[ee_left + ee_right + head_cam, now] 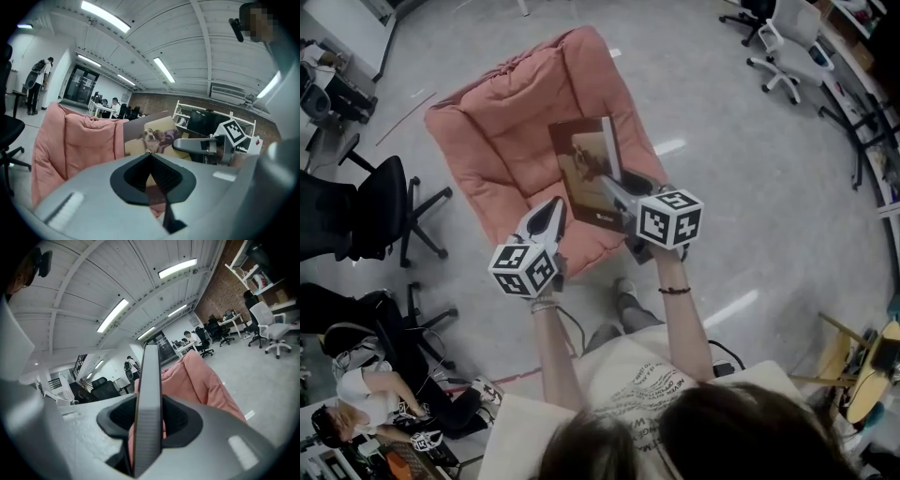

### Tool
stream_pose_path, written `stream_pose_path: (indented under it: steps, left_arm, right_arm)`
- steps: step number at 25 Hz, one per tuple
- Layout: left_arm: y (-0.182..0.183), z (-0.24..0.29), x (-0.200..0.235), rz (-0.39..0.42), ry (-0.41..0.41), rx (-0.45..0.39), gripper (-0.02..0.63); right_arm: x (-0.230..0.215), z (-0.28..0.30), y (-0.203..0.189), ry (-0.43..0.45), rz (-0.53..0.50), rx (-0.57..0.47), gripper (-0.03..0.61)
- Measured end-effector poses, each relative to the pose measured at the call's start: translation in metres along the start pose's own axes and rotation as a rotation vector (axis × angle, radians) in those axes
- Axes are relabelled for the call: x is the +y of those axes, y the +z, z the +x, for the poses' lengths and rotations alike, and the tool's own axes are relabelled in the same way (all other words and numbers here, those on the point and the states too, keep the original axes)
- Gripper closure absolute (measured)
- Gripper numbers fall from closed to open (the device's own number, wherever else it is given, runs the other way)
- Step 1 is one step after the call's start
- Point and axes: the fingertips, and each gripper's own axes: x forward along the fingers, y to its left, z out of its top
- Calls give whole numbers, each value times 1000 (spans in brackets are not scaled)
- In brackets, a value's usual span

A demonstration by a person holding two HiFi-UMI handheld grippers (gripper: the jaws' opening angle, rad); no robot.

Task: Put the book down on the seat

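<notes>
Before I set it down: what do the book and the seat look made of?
Book: probably a hardcover, stiff board with a smooth printed cover; it looks flat though held by one edge, and shows a dog photo. Seat: matte pink fabric over soft padding, judging by puffy stitched panels and creases.

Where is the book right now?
Head view, centre: the book is over the pink seat, its near right edge clamped in the right gripper, with the left gripper just off its lower left corner.
</notes>
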Motion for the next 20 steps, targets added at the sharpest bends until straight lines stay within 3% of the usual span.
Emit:
stream_pose_path:
  steps: [9, 14, 20]
  left_arm:
    - [-20, 23, 33, -50, 21, 51, 614]
    - [-48, 34, 46, -72, 25, 94, 613]
    - [-59, 62, 83, -111, 20, 141, 614]
  right_arm:
    - [-30, 41, -16, -4, 24, 73, 426]
    - [-49, 54, -44, -1, 40, 121, 426]
    - [-67, 105, -55, 9, 44, 187, 426]
